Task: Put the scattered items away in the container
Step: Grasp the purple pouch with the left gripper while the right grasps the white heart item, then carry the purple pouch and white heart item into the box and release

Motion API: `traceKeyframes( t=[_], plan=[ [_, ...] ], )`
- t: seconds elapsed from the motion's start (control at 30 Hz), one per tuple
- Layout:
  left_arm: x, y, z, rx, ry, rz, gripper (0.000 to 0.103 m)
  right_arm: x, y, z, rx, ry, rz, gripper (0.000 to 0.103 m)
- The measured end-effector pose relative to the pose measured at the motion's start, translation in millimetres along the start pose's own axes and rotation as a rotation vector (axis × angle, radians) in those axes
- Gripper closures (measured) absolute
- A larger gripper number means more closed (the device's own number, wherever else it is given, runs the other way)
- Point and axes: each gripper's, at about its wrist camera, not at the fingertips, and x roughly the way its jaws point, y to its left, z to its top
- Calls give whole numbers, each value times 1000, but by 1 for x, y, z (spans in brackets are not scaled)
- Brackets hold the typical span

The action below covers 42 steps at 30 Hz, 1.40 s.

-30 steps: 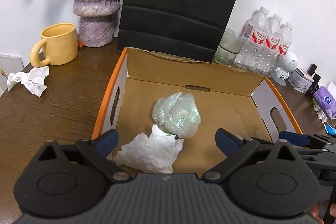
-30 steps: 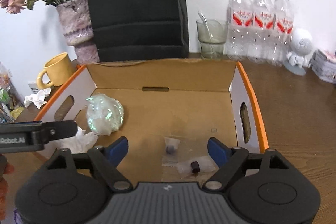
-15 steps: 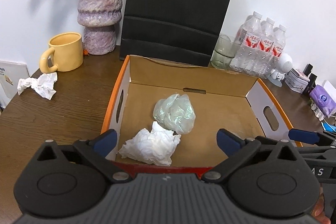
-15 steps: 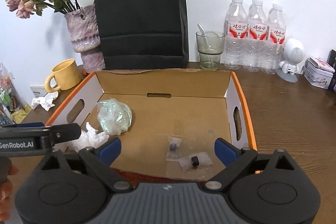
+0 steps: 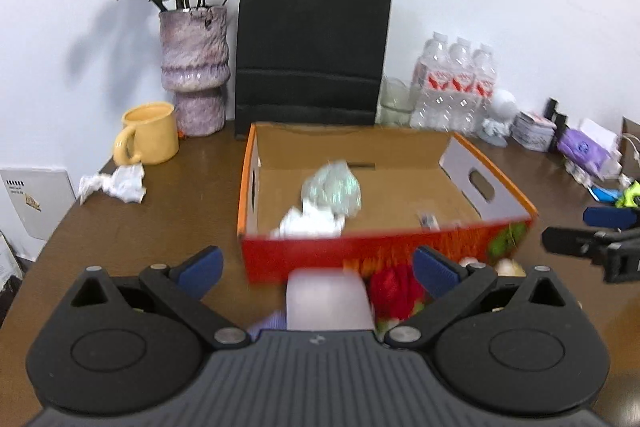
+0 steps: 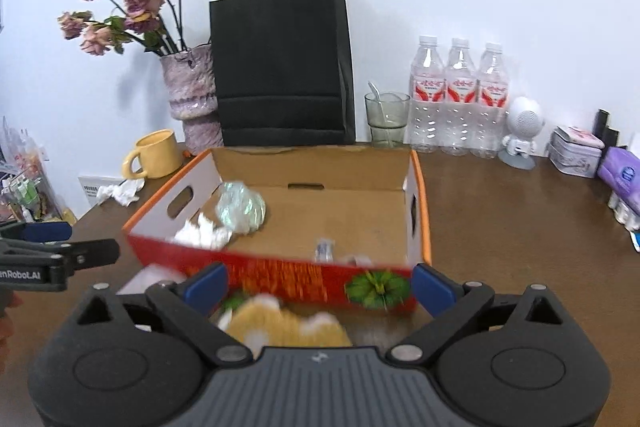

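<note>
Plainly, the right gripper [image 6: 319,283] has its fingers spread wide after just opening, nothing between them, and the left gripper [image 5: 319,267] is equally wide and empty. Beyond both stands the cardboard box [image 6: 420,211] on the counter [image 6: 520,227], holding white tissue [image 5: 310,223] and an iridescent wad [image 5: 332,189]. Another crumpled tissue [image 5: 114,183] lies outside, beside the yellow mug [image 5: 150,133].

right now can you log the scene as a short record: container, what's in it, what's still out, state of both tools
container: cardboard box, open top, on the wooden table
inside: crumpled white tissue, iridescent plastic wad, small clear packets
still out: crumpled tissue by the yellow mug; blurred items in front of the box, identity unclear
left tool: open, holding nothing
right tool: open, jaws just widened, holding nothing
</note>
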Motion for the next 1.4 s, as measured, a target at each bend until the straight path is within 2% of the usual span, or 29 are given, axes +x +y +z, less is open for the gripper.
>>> traceKeyframes(
  t=[0.2, 0.4, 0.67, 0.73, 0.8, 0.87, 0.9, 0.93, 0.97, 1.0, 1.03, 1.13, 1.4],
  plan=[
    [-17, 12, -51, -15, 35, -11, 0, -30, 12, -58, -36, 9, -26, 5],
    [-15, 19, -84, -20, 74, -3, 0, -29, 28, -109, -25, 56, -36, 7],
    [-1, 13, -92, -6, 90, 1, 0, -14, 45, -129, -10, 97, -64, 21],
    [3, 8, -92, -4, 89, 5, 0, -9, 47, -130, -8, 107, -76, 32],
    [7, 1, -92, 16, 83, 31, 2, -7, 49, -130, -17, 101, -94, 36],
    [10, -6, -93, 44, 76, 64, 14, -7, 50, -129, -18, 94, -97, 47],
    [10, -6, -95, 45, 78, 71, 30, -8, 49, -129, -15, 91, -94, 61],
    [10, -5, -96, 41, 75, 67, 41, -9, 49, -128, -16, 88, -95, 77],
    [8, -4, -97, 41, 67, 62, 48, -10, 48, -128, -19, 86, -97, 77],
    [5, -3, -98, 42, 60, 57, 64, -11, 47, -129, -21, 85, -97, 77],
    [2, -2, -99, 39, 53, 50, 71, -12, 47, -130, -22, 83, -97, 77],
    [-7, 2, -101, 25, 32, 36, 75, -17, 45, -132, -8, 73, -77, 77],
    [-33, 6, -106, 15, -15, 9, 77, -23, 43, -132, 10, 43, -64, 77]
  ],
)
